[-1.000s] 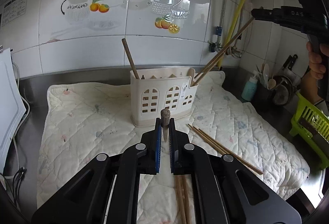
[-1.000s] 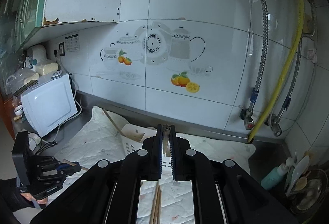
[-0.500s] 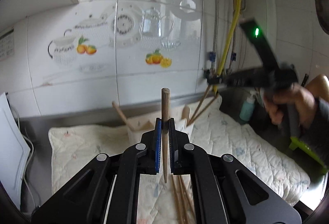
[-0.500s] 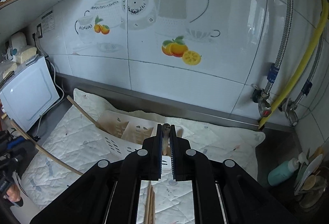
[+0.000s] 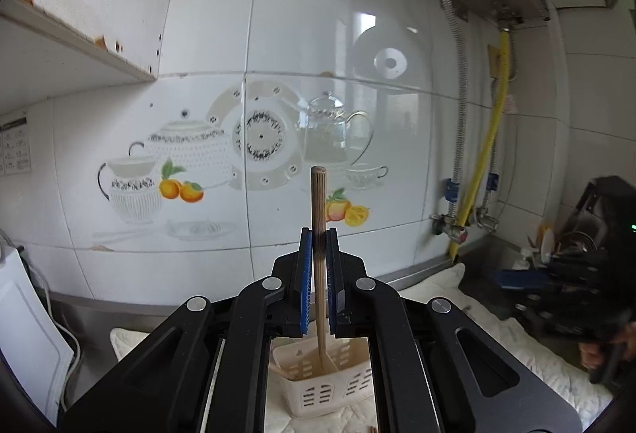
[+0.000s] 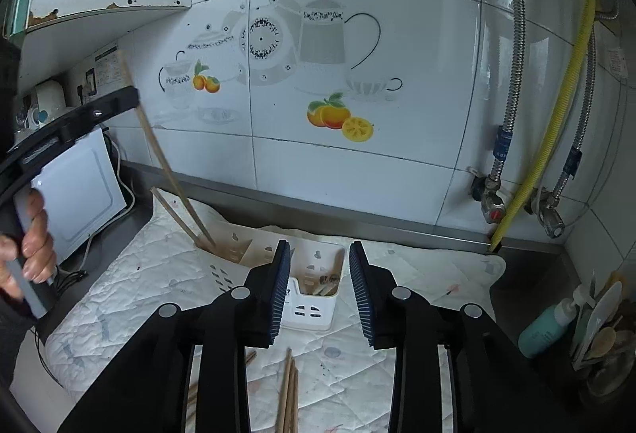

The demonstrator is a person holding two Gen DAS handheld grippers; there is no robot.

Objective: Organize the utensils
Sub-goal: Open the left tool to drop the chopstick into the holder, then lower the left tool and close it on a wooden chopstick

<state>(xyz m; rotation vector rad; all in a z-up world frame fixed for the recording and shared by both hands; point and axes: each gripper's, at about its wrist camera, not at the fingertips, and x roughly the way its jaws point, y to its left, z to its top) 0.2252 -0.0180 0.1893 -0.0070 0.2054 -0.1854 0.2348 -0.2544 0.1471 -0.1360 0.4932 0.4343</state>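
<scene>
Chopstick (image 5: 318, 218): slim, ribbed brown wood

Two handheld grippers of matte black plastic, each with angular linked arms pinned by round silver screws. Left gripper (image 5: 317, 274) and right gripper (image 6: 320, 290) both tipped with slim fingers faced in ribbed blue pads (image 6: 279, 290). Dark sleeve (image 6: 8, 337) at the left hand (image 6: 30, 242), wrapped on a grey handle.

You've got glossy white wall tiles (image 6: 357, 174) with teapot-and-orange decals (image 6: 334, 115), a yellow gas hose (image 6: 556, 115), a steel counter (image 6: 528, 270), and a chipped wall cabinet (image 5: 79, 35) up left.
</scene>
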